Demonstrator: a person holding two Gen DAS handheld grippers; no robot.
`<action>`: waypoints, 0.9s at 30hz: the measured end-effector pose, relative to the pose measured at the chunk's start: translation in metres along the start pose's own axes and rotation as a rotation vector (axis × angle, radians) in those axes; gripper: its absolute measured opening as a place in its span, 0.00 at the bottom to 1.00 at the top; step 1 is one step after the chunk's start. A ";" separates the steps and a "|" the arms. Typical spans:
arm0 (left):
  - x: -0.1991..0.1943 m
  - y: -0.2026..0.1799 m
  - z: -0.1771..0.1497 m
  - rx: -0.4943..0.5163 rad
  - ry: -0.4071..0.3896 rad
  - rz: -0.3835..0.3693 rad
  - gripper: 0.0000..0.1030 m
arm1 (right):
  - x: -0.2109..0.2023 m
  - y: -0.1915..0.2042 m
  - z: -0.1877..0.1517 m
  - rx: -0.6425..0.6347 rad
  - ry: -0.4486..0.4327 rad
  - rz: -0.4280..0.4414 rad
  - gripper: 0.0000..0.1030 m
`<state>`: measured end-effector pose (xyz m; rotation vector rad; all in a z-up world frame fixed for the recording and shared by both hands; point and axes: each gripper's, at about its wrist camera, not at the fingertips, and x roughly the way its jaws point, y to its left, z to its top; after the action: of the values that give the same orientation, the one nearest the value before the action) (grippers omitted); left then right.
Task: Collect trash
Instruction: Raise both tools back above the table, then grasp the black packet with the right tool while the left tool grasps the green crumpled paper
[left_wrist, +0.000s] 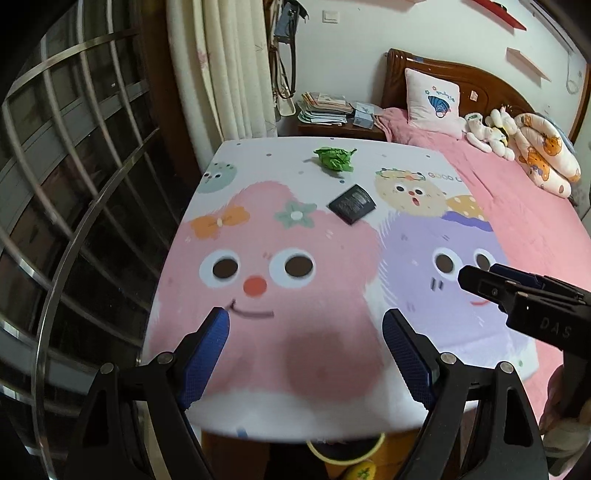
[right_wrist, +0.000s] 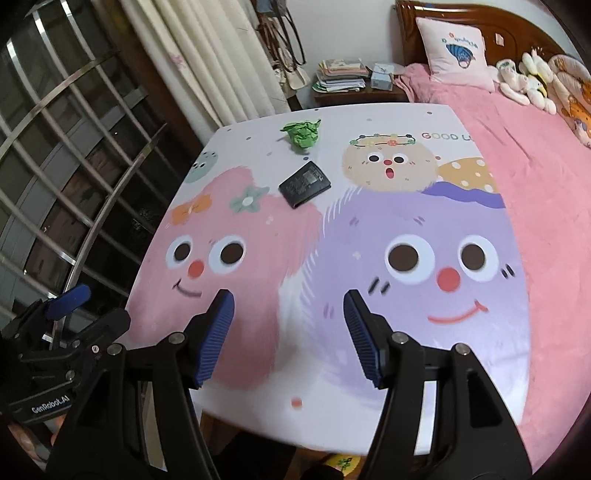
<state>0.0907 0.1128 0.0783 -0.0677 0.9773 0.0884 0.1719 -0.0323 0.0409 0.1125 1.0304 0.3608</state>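
From my left wrist, my left fingers (left_wrist: 306, 363) stand wide and hold nothing. The crumpled green paper ball (left_wrist: 335, 158) lies near the desk (left_wrist: 258, 413) far edge, the flat black packet (left_wrist: 352, 204) just nearer. From my right wrist, my right fingers (right_wrist: 289, 338) are apart, also empty. Both pieces wait uncollected.

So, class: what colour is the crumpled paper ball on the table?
Green; the crumpled paper ball shows best in the right wrist view.
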 end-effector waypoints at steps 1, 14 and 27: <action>0.012 0.004 0.012 0.014 0.002 -0.008 0.84 | 0.014 0.000 0.013 0.013 0.007 -0.013 0.57; 0.168 0.072 0.161 0.170 0.041 -0.025 0.84 | 0.201 -0.014 0.109 0.309 0.109 -0.083 0.61; 0.270 0.086 0.242 0.172 0.073 -0.075 0.84 | 0.293 -0.006 0.152 0.414 0.113 -0.257 0.75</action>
<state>0.4318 0.2333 -0.0123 0.0508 1.0509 -0.0675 0.4380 0.0752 -0.1219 0.3305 1.2055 -0.0853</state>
